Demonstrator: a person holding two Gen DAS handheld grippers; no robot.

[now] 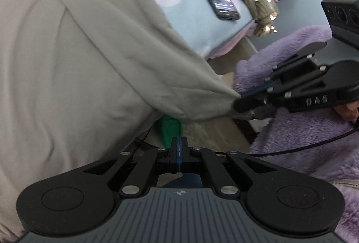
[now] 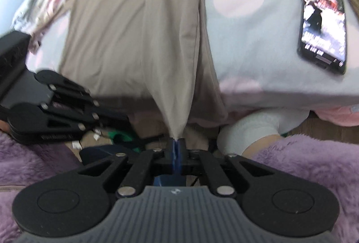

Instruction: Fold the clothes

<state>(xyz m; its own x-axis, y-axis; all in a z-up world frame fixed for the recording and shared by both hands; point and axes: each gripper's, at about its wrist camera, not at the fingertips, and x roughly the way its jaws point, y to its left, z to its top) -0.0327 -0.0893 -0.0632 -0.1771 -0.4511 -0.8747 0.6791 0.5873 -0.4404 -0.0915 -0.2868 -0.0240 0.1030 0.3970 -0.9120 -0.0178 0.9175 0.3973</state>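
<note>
Handling: the beige garment [image 2: 134, 36] looks light, thin and limp; it should drape and slide, so I judge corners and hems the best places to take hold.
Look: plain beige-grey, smooth, softly creased, with one long fold ridge.
Place: spread over the pale blue polka-dot bedcover [image 2: 258, 45], its near edge hanging off the bed at 6 o'clock.
Right gripper [image 2: 177, 142]: pads nearly together, pinching a gathered tip of the cloth, pulled taut.
Left gripper [image 1: 179, 142]: jaws pressed together; no cloth shows between them.
Nearby: smartphone [image 2: 323, 25] lying at 2 o'clock, screen lit; purple fleece [image 2: 303, 166] at 5 o'clock.
</note>
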